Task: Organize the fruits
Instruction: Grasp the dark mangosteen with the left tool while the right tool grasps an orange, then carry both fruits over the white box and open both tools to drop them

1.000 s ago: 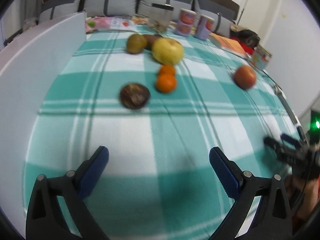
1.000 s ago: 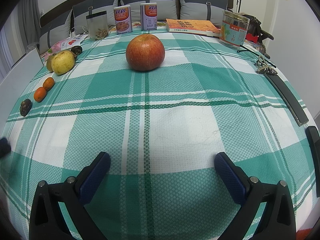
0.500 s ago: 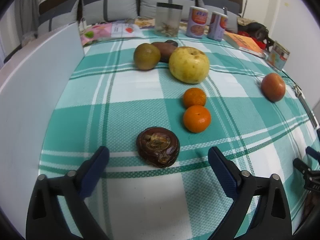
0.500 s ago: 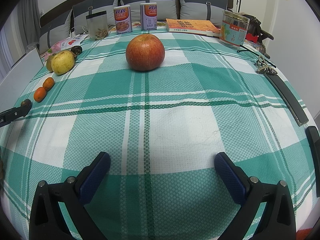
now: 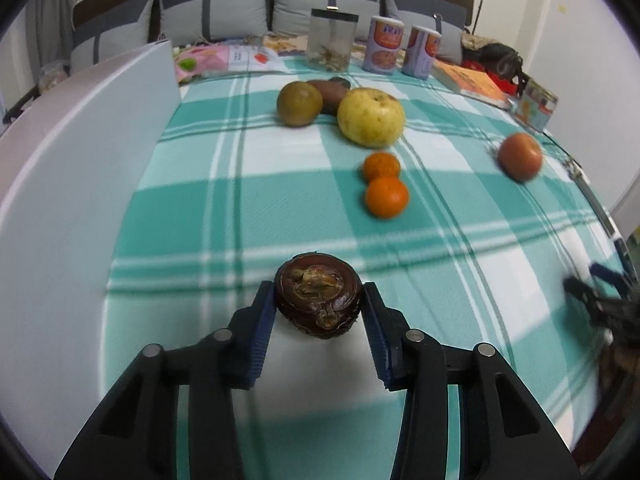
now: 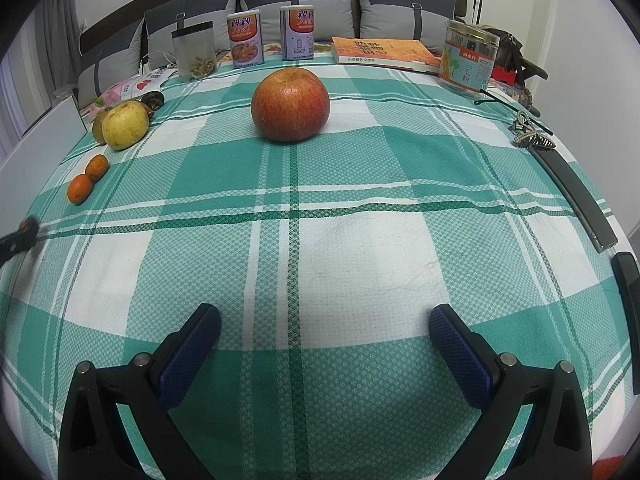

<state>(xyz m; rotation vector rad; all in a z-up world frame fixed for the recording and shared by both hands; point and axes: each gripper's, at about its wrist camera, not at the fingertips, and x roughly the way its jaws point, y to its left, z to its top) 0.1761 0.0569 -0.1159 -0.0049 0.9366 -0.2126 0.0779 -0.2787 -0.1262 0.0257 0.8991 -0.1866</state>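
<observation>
My left gripper (image 5: 319, 300) is shut on a dark brown wrinkled fruit (image 5: 318, 294) low over the green checked cloth. Beyond it lie two small oranges (image 5: 386, 196), a yellow apple (image 5: 371, 117), a green-brown round fruit (image 5: 299, 103) and a brown fruit behind them. A red apple (image 6: 291, 105) stands alone ahead of my right gripper (image 6: 325, 334), which is open and empty over the cloth. The red apple also shows in the left wrist view (image 5: 520, 156). The left gripper shows at the far left of the right wrist view (image 6: 16, 238).
A white board (image 5: 72, 168) stands along the table's left edge. A clear jar (image 6: 195, 56), two cans (image 6: 245, 39), an orange book (image 6: 384, 54) and a labelled jar (image 6: 468, 60) line the back. Black bars (image 6: 572, 196) and a hair clip lie at the right edge.
My left gripper moved forward to the dark brown fruit and shut on it. The right gripper has not moved.
</observation>
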